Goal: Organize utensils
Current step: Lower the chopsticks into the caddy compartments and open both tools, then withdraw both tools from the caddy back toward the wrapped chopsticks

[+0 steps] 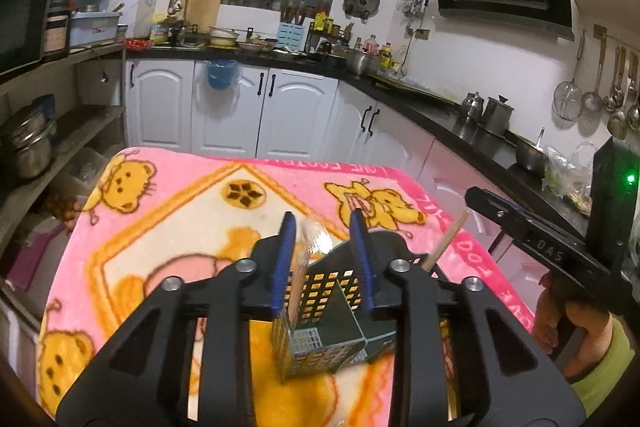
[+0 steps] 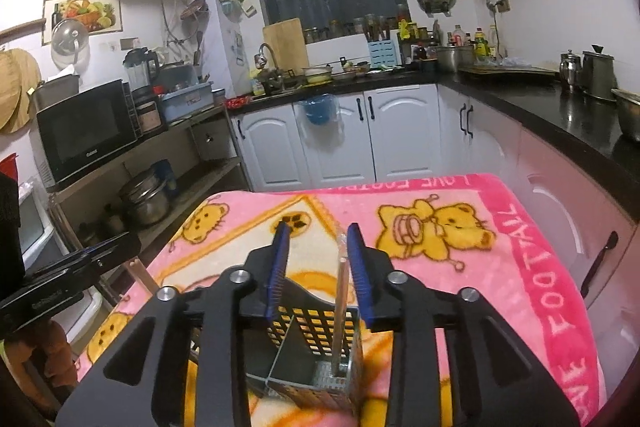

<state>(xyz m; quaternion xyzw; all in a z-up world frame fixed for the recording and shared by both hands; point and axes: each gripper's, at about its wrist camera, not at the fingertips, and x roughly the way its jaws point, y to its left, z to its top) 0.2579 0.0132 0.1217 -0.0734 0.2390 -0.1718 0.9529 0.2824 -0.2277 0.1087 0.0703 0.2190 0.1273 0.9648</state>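
A perforated metal utensil caddy [image 1: 320, 331] with dividers stands on the pink bear blanket [image 1: 168, 227]. My left gripper [image 1: 323, 259] is open just above it, and a clear-wrapped utensil [image 1: 304, 267] stands in a compartment against the left finger. A wooden chopstick end [image 1: 446, 241] sticks up at the right. In the right wrist view my right gripper [image 2: 318, 273] is open over the caddy [image 2: 316, 359]. A wrapped stick [image 2: 341, 307] stands in its right compartment beside the right finger.
The other gripper and the hand holding it show at the right [image 1: 560, 247] and at the left [image 2: 60, 275]. White cabinets [image 1: 224, 107] and a black counter [image 1: 440, 111] lie beyond the table. A shelf with pots [image 2: 144, 199] stands at the left.
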